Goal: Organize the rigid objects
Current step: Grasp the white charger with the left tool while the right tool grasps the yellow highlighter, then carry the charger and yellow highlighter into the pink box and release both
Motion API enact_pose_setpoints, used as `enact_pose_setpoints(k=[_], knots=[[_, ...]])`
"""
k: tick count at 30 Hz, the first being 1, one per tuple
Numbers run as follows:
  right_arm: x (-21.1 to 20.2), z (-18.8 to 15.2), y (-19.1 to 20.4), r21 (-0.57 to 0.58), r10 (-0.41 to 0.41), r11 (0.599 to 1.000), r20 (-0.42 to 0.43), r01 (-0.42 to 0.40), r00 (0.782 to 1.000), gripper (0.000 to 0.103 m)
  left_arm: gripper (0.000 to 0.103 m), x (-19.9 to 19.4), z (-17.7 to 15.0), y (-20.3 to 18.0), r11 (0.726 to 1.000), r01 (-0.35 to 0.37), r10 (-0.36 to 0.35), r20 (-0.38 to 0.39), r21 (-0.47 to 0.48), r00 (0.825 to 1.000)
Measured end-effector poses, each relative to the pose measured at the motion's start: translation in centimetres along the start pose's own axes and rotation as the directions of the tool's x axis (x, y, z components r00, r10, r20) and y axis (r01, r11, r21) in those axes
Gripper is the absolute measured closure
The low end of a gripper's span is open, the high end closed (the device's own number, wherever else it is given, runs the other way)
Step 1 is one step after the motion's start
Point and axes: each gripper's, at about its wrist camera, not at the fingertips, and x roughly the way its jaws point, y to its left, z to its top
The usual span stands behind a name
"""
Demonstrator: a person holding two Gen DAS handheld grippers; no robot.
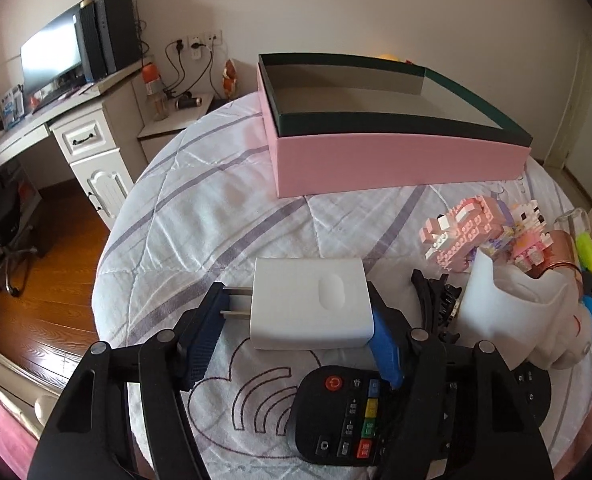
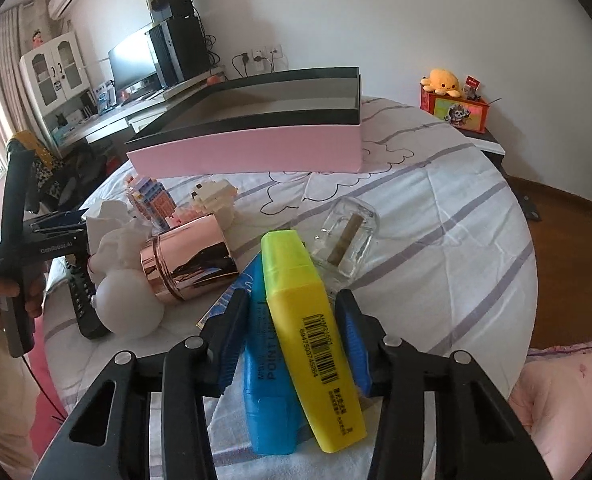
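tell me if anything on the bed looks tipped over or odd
The clear glass jar lies on its side on the quilt, and so does the rose-gold cylinder. The yellow highlighter lies slanted across the blue highlighter. The pink box sits upright and looks empty.

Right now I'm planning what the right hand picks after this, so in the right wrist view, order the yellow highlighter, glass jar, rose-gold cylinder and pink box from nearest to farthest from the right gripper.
1. Yellow highlighter: between the right gripper's fingers, beside a blue highlighter.
2. Glass jar: just ahead, slightly right.
3. Rose-gold cylinder: ahead, left; too close to the jar to call.
4. Pink box: farthest back.
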Motion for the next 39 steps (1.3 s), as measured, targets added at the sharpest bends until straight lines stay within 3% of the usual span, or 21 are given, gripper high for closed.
enact_pose_setpoints(k=[8,15,16,19,27,39], knots=[[-0.8,-0.5,-1.8,0.117,0.092,0.989,0.019,-0.094,0.996,0.059,0.036,-0.7,-0.4,0.5,1.000,0.008,-0.008,0.001,-0.014,1.000],[-0.6,-0.5,-2.4,0.153,0.135,0.979,0.015,-0.136,0.991,0.059,0.036,-1.1,-0.5,0.4,1.000,0.004,-0.004,0.007,-0.014,1.000],[-0.5,-0.6,-2.5,0.157,0.141,0.977,0.019,-0.142,0.990,0.060,0.036,-1.1,-0.5,0.4,1.000,-0.004,0.004,0.007,-0.012,1.000],[-0.6,-0.4,-2.6,0.165,0.161,0.972,0.036,-0.165,0.986,0.077,0.036,-1.3,-0.4,0.2,1.000,-0.020,0.020,0.012,0.000,1.000],[-0.5,1.1,-0.3,0.055,0.019,0.998,0.031,-0.021,0.999,0.077,0.036,-2.4,-0.2,-0.1,0.999,-0.044,0.043,0.034,0.019,0.998],[0.3,5.4,3.2,-0.081,-0.078,0.993,0.090,0.085,0.993,0.077,0.036,-4.7,0.9,-0.5,0.998,-0.040,0.037,0.089,0.039,0.995]])
